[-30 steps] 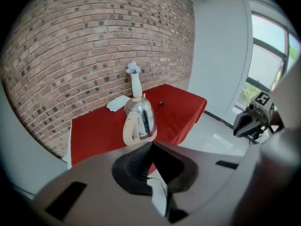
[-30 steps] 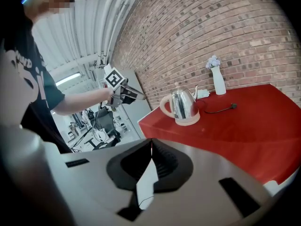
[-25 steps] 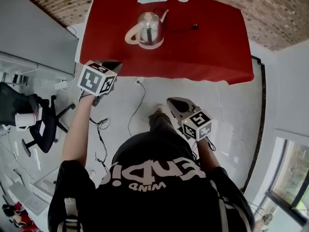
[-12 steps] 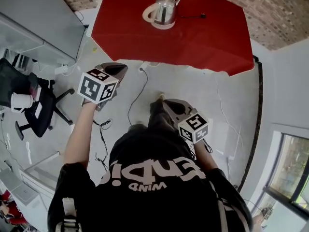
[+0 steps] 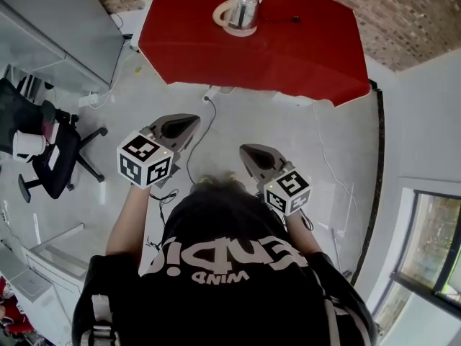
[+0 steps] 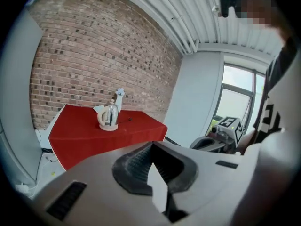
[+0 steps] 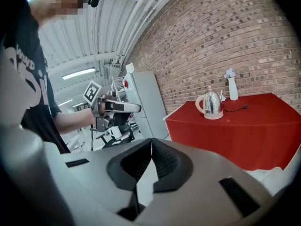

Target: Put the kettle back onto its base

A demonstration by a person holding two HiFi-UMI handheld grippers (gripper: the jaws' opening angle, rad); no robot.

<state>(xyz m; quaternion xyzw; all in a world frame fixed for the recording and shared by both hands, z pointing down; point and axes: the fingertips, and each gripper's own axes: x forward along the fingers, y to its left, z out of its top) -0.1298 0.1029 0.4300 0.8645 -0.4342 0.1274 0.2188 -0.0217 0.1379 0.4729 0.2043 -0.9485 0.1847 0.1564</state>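
Kettle seated; both grippers clear.
We hold the left gripper [image 5: 189, 122] and right gripper [image 5: 248, 152] clenched, empty; the kettle [image 5: 242, 9] stands on its base [image 5: 240, 29] on the red table [image 5: 302, 56], well ahead of both.

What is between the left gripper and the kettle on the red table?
In the head view: grey floor with a loose cable, then bare red tablecloth up to the kettle.

Head view looks steeply down from well back of the red table [image 5: 288, 56] — both gripper views face it from afar, sharing the kettle [image 5: 241, 11] on it.
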